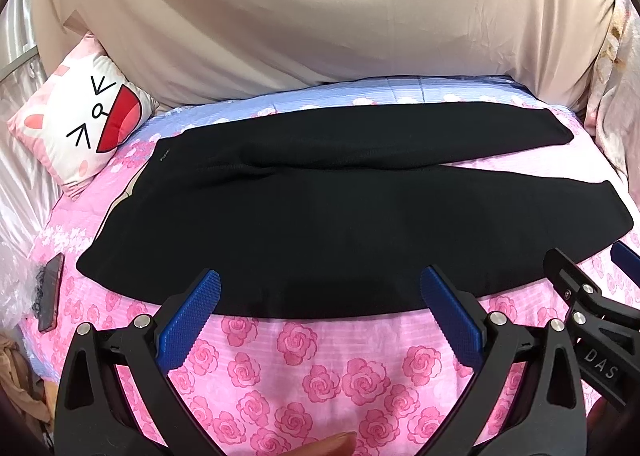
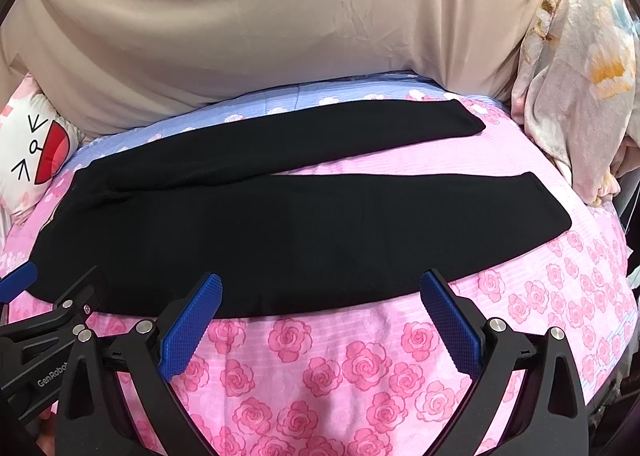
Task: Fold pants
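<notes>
Black pants (image 1: 320,215) lie flat across a pink rose-print bedspread (image 1: 320,368), waist to the left, the two legs spread apart toward the right. The same pants (image 2: 280,232) fill the middle of the right wrist view. My left gripper (image 1: 320,288) hovers open just over the near edge of the pants, nothing between its blue pads (image 1: 192,316). My right gripper (image 2: 320,288) is open too, over the near edge of the closer leg. Each gripper shows at the side of the other's view: the right one (image 1: 592,288), the left one (image 2: 40,304).
A cartoon-face pillow (image 1: 84,115) leans at the back left. A beige sheet (image 1: 320,15) hangs behind the bed. A dark phone (image 1: 52,292) lies near the left edge of the bed. A floral blanket (image 2: 580,75) is bunched at the right. A fingertip (image 1: 332,442) shows at the bottom.
</notes>
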The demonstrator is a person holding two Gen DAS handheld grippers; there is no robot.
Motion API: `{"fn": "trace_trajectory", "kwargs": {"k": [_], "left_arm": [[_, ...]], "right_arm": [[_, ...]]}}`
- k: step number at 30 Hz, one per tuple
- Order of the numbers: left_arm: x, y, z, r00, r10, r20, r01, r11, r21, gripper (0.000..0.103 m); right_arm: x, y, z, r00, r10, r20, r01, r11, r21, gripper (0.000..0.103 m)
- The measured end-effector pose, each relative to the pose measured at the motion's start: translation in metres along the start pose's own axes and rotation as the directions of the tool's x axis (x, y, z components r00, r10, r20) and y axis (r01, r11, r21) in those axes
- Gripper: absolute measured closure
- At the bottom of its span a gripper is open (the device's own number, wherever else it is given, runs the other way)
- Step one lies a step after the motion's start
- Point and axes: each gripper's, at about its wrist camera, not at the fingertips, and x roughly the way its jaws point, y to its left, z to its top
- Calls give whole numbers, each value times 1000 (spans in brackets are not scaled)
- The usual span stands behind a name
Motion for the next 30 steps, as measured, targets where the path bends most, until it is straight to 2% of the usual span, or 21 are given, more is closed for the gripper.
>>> {"fn": "trace_trajectory", "kwargs": {"k": [10,19,23,24,26,30], "left_arm": [[6,-3,19,1000,18,19,-18,999,28,5],[41,-12,40,1000,22,-13,-21,999,35,5],[50,-12,50,1000,-10,-24,11,1000,25,5],[52,-12,51,1000,-13,-23,13,1000,20,5],[56,-12,53,999,-29,-26,30,999,15,5],[58,-15,56,999,-43,6,43,998,40,5]], "right_arm": [[6,-2,20,1000,8,0,-8,1000,4,5],[35,-6,41,1000,3,-8,-3,1000,2,5],[51,-9,52,1000,-8,-21,9,1000,2,5],[57,-11,55,998,-19,-55,18,1000,-10,5],[62,-13,58,998,-12,-67,12,1000,5,5],[63,-20,69,999,9,-35,-9,1000,1,5]]}}
